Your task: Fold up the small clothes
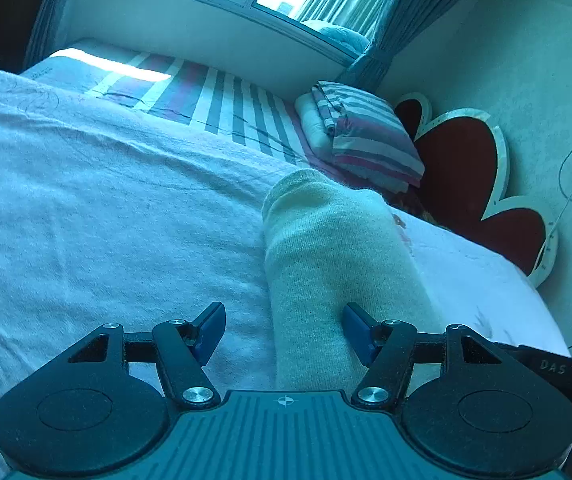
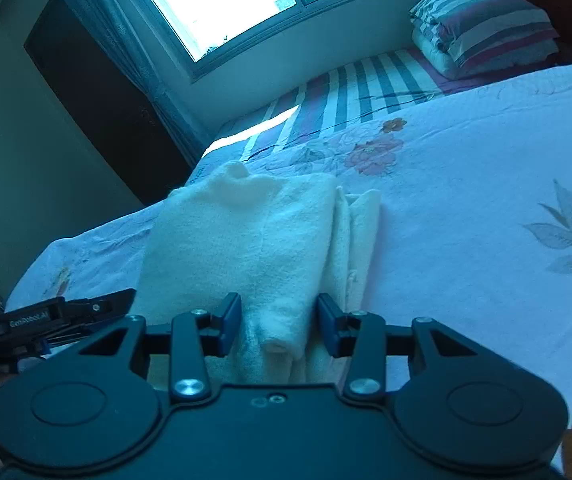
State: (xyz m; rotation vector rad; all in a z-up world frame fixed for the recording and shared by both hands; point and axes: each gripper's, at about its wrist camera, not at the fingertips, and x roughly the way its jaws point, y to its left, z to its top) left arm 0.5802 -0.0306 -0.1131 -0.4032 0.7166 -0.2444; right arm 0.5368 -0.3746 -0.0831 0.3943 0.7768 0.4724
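Garment [image 2: 254,248] lies directly ahead of both open claws, long axis running away from them.
Right gripper [image 2: 279,326] straddles its near end, pads clear of cloth; left gripper [image 1: 284,334] stands parted over its near left edge; folded bulk on bedsheet [image 2: 465,208] beyond.

A cream knitted garment [image 2: 246,248] lay folded on the bed, a long narrow bundle running from the lower centre of the right wrist view toward its upper middle, layered edges stacked along its right side, a small bump at its far end.
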